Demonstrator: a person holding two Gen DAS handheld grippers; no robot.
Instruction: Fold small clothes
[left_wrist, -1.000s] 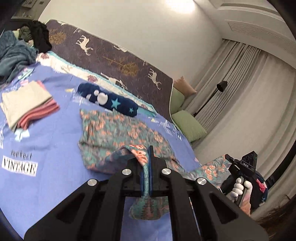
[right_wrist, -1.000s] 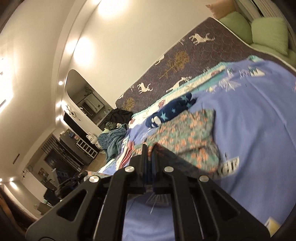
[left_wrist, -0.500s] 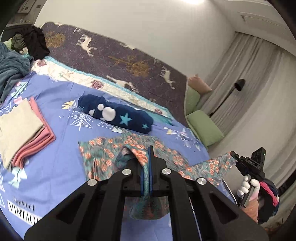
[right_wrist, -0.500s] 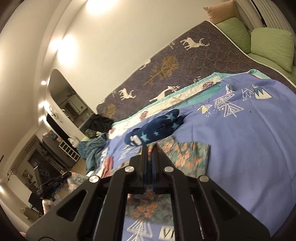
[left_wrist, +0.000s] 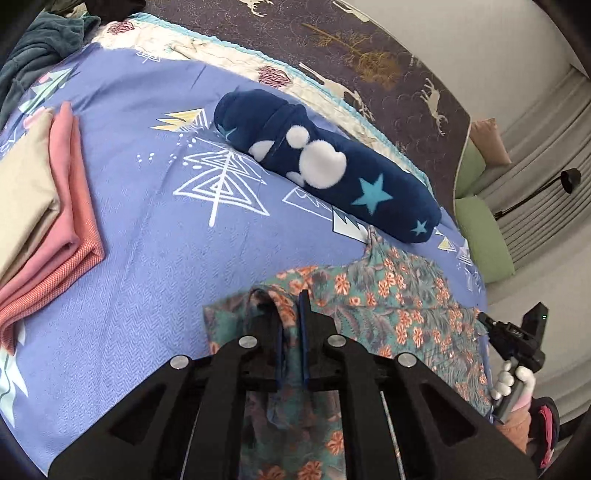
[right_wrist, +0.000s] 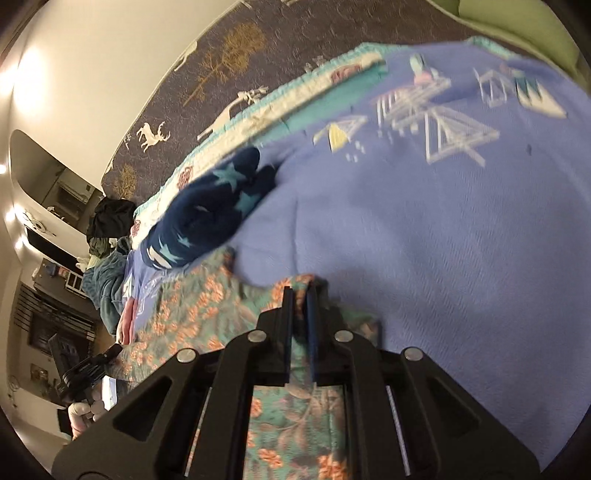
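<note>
A teal floral garment (left_wrist: 388, 295) lies spread on the blue bedspread (left_wrist: 147, 229). My left gripper (left_wrist: 291, 306) is shut on a bunched edge of it, low over the bed. My right gripper (right_wrist: 300, 299) is shut on another edge of the same floral garment (right_wrist: 192, 314), also low over the bedspread (right_wrist: 443, 240). The right gripper also shows at the far right of the left wrist view (left_wrist: 517, 336), and the left one at the lower left of the right wrist view (right_wrist: 88, 369).
A rolled navy star-print fleece (left_wrist: 325, 173) lies just beyond the garment; it also shows in the right wrist view (right_wrist: 207, 218). Folded beige and pink clothes (left_wrist: 40, 206) are stacked at left. A teal pile (left_wrist: 33, 51) sits far left. Green pillows (left_wrist: 484, 229) lie at right.
Both grippers have carried the garment's edges forward and down toward the bedspread, near the navy roll. The garment now lies doubled over itself.
</note>
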